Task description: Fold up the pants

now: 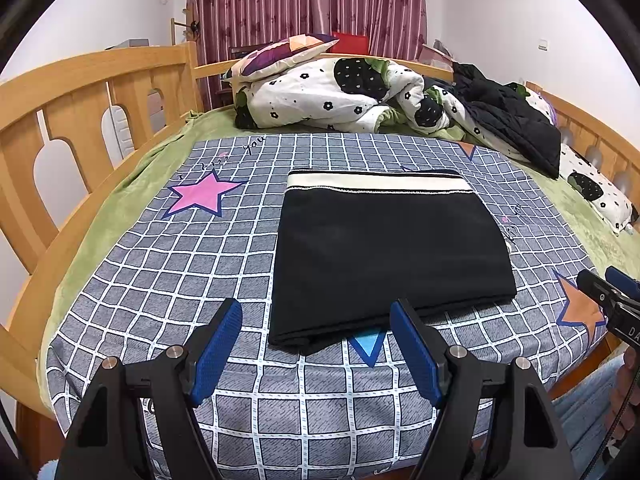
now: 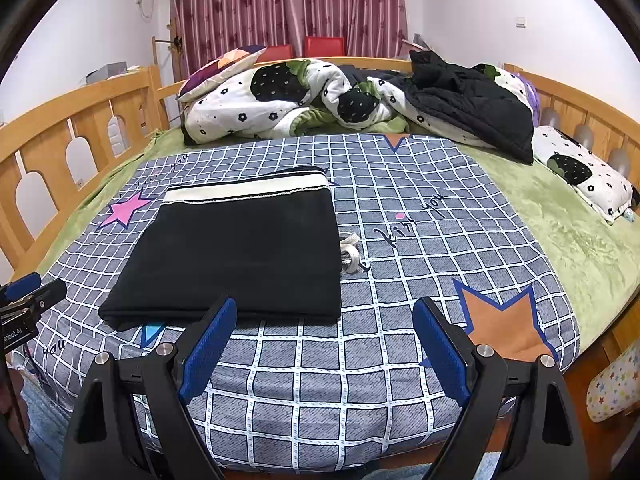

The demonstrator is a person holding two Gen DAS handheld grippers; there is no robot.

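The black pants (image 1: pixel 384 248) lie folded into a flat rectangle on the grey checked sheet (image 1: pixel 160 264), with the cream waistband on the far edge. They also show in the right wrist view (image 2: pixel 240 252), where a white drawstring (image 2: pixel 350 254) pokes out on their right side. My left gripper (image 1: pixel 316 314) is open and empty, just above the pants' near edge. My right gripper (image 2: pixel 324 312) is open and empty, near the pants' near right corner. The right gripper also shows at the left wrist view's right edge (image 1: pixel 608 284).
A wooden bed rail (image 1: pixel 80 120) runs along the left and far sides. A crumpled white floral quilt (image 1: pixel 332 92), a pillow (image 1: pixel 280 56) and a black jacket (image 1: pixel 508 120) lie at the far end. The bed's front edge is just below my grippers.
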